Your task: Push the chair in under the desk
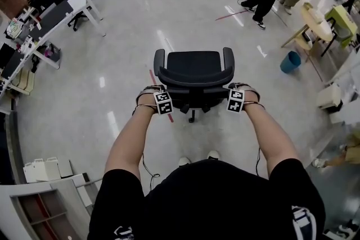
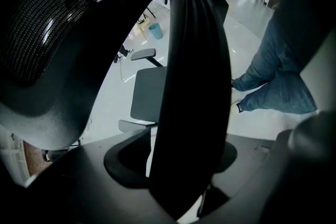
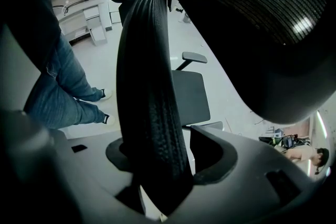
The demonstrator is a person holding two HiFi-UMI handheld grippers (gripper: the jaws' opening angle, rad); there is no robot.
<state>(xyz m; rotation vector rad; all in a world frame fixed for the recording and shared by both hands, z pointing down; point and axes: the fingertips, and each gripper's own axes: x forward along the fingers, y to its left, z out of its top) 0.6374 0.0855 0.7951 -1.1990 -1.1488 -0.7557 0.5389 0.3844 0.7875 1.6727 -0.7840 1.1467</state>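
Note:
A black office chair (image 1: 194, 64) stands on the pale floor in front of me, its backrest (image 1: 196, 82) nearest me. My left gripper (image 1: 157, 94) straddles the left end of the backrest's top edge and my right gripper (image 1: 239, 93) the right end, both pointing steeply down. In the left gripper view the dark backrest edge (image 2: 194, 86) runs up between the jaws; the ribbed finger (image 2: 58, 23) meets it, while floor shows between it and the other finger. The right gripper view mirrors this: the textured edge (image 3: 149, 92) lies against the ribbed finger (image 3: 262, 18), clear of the other.
A white desk (image 1: 73, 8) with a chair behind it stands at the far left. A blue bin (image 1: 290, 62) and a round table (image 1: 318, 22) stand at the right, and several people at the back. Grey shelving (image 1: 45, 199) is at my near left.

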